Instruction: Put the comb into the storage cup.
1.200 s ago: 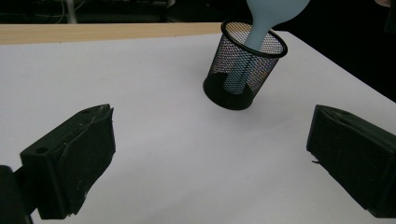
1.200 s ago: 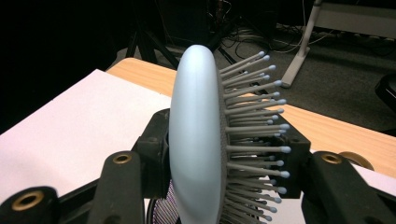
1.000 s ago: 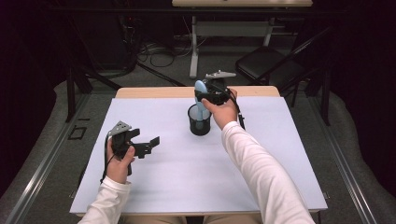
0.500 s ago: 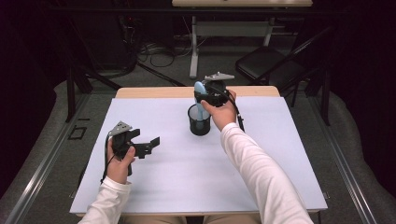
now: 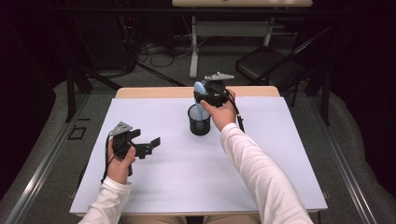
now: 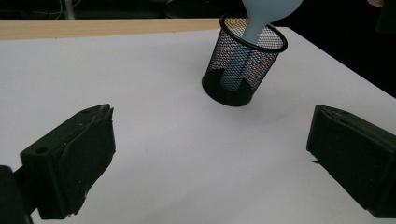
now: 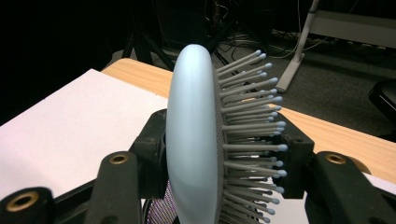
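On the left side of the white-covered desk (image 5: 154, 186), the left claw (image 5: 150, 145) hovers just above the surface with its jaws spread wide and nothing between them; its own view looks across bare desk toward the black wire-mesh cup (image 6: 243, 65). It has no part in this step, and it does best to stay where it is, well apart from the cup, unless the cup starts to tip.

Toward the middle of the far half of the desk, the cup stands upright with the handle of the pale blue plastic hairbrush (image 5: 200, 93) already inside it, reaching down toward the bottom; the oval head sticks out above the rim, leaning slightly.

Right of that, the right claw (image 5: 201, 95) pinches the brush head, one jaw on the smooth back and the other against the grey bristles (image 7: 252, 126), with the jaws having just begun to ease apart. The step in hand looks like the release. To do it well, let the handle settle fully against the cup's bottom and rim first, open the jaws enough to clear the bristles, then draw straight up and away so no bristle catches and drags the light cup over.
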The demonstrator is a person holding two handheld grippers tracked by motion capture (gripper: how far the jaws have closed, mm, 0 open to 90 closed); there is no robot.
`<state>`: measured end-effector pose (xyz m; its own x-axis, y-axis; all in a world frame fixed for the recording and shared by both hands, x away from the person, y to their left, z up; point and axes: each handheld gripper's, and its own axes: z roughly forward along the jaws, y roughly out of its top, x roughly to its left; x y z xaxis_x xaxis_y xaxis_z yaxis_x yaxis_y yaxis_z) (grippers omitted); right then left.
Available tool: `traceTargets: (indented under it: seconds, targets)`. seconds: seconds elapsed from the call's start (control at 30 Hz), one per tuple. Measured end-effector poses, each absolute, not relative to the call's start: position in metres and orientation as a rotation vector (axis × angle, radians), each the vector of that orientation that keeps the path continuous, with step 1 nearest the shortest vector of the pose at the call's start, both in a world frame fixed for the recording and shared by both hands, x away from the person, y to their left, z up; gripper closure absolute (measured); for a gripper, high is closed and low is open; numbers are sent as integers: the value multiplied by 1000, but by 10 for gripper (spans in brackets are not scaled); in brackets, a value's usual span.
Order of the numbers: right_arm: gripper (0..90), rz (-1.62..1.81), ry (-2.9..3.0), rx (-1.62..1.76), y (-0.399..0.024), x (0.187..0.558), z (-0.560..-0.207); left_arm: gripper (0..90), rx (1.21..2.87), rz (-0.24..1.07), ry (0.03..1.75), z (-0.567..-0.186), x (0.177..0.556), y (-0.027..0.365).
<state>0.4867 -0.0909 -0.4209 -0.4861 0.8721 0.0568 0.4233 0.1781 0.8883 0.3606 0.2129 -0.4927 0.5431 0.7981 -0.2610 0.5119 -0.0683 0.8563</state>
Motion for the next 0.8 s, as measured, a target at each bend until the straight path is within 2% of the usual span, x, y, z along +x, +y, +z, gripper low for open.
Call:
traceTargets:
  seconds: [0.57, 0.8]
  targets:
    - [450, 1264, 1987, 1205, -87, 486, -421, 13, 1732, 339, 1107, -494, 361, 213]
    - [388, 1265, 1979, 1216, -87, 486, -421, 13, 1734, 339, 1106, -494, 361, 213]
